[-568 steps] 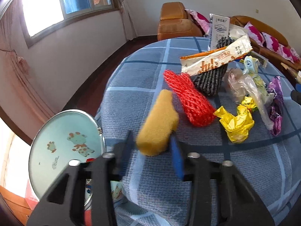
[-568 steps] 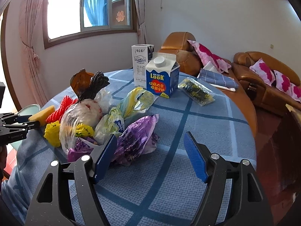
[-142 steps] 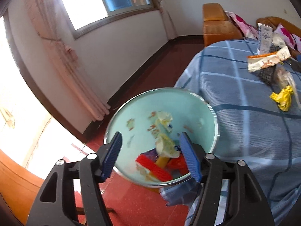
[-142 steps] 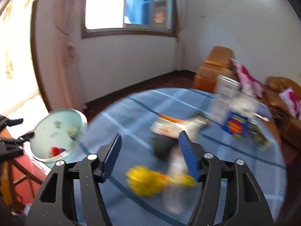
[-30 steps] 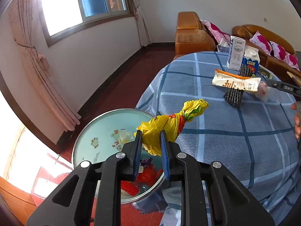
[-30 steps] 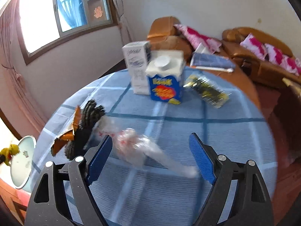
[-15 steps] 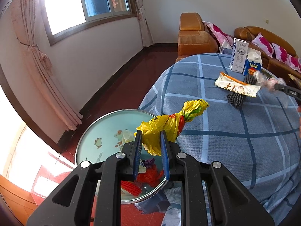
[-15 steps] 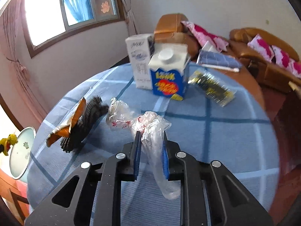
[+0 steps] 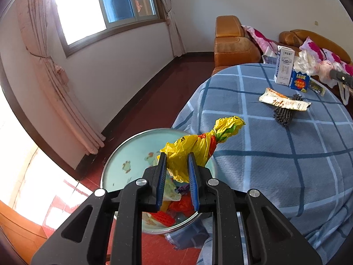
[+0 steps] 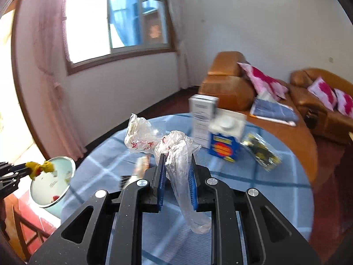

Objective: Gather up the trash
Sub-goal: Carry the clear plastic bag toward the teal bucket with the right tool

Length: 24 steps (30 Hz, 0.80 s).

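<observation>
Yellow wrapper (image 9: 198, 145) points up-right from left tongs (image 9: 177, 165).

Home living rm. Orange-brown leather sofa (image 10: 229, 88) w/ pink-and-white floral cushions (image 10: 262, 81) along white wall, pale pink tied-back curtains (image 9: 57, 84) by wood-framed sliding window (image 9: 114, 6), dark red floor (image 9: 158, 92). Round counter under blue checked cloth (image 9: 275, 161); milk cartons (image 9: 293, 75) & snack wrappers (image 9: 284, 102) on it = lived-in household.
</observation>
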Available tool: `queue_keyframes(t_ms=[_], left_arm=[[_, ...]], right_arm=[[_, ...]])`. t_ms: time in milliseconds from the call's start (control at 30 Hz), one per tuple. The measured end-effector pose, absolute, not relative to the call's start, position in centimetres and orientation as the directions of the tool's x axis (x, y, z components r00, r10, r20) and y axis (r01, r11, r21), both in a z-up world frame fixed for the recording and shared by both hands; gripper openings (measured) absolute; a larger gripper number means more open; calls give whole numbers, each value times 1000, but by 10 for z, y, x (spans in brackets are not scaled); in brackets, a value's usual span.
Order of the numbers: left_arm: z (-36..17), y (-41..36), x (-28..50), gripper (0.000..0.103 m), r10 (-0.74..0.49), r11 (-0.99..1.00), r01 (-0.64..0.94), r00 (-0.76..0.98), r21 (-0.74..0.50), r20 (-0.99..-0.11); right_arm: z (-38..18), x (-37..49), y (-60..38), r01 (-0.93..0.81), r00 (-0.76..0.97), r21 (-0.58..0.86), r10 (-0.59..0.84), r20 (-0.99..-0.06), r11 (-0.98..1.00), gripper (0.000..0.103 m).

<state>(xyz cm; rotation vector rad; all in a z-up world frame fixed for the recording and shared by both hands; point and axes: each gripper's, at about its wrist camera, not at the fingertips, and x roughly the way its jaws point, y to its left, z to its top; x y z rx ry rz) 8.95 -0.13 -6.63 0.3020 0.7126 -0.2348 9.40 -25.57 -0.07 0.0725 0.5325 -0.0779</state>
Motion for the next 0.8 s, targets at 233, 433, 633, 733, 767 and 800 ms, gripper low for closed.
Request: queue_keyframes(t_ms=[233,433,633,733,767,800], left_arm=[[-72,23,91,19,-53,942,262,730,208,-681],[-77,40,92,19,0,947,220,727,233,-687],[-78,56,93,19,39,950,187,724,250,-689],[-79,63,93,19,55,952,171,721,255,-690],[-79,65,93,19,60,952,166,720,256,-691],[-80,67,93,19,65,952,162,720,258,-691]], right_arm=[[-8,119,-210,-37,854,6,35,-520,999,19],[-8,131,-177,-125,850,-24,95,-517,992,19],[-11,145,-150,-205,839,-60,143,-524,977,19],[-14,151,-139,-236,832,-72,163,-530,969,19],[-15,153,-135,-248,829,-76,171,-532,966,19],[-17,155,-131,-256,827,-81,174,-535,963,19]])
